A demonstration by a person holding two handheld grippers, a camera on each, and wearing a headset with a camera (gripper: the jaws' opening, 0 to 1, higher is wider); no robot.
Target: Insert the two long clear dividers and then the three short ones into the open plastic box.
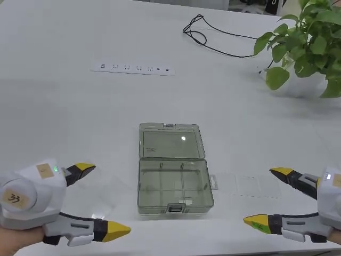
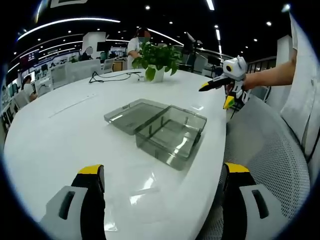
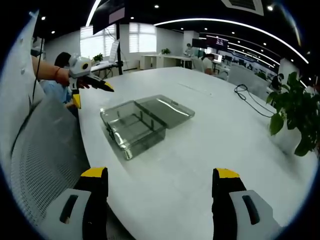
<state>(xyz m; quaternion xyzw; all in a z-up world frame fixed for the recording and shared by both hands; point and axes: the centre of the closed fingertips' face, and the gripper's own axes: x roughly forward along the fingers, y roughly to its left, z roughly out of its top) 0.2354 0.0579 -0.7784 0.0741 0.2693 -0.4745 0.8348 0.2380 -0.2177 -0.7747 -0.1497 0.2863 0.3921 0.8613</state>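
Left hand-held gripper (image 1: 103, 199), right hand-held gripper (image 1: 265, 196) hovering empty, jaws spread wide, flanking open smoky clear plastic box (image 1: 170, 143) sitting near white tabletop (image 1: 80, 117) front edge; clear flat plastic pieces (image 1: 248, 185) lying just right of box.

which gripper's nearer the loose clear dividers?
Right. The right gripper hovers just right of the clear dividers; the left gripper is beyond the plastic box, on its left.

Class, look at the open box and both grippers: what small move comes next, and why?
Probably move the right gripper left toward the faint clear pieces lying flat just right of the box; its jaws stand open, empty and nearest them.
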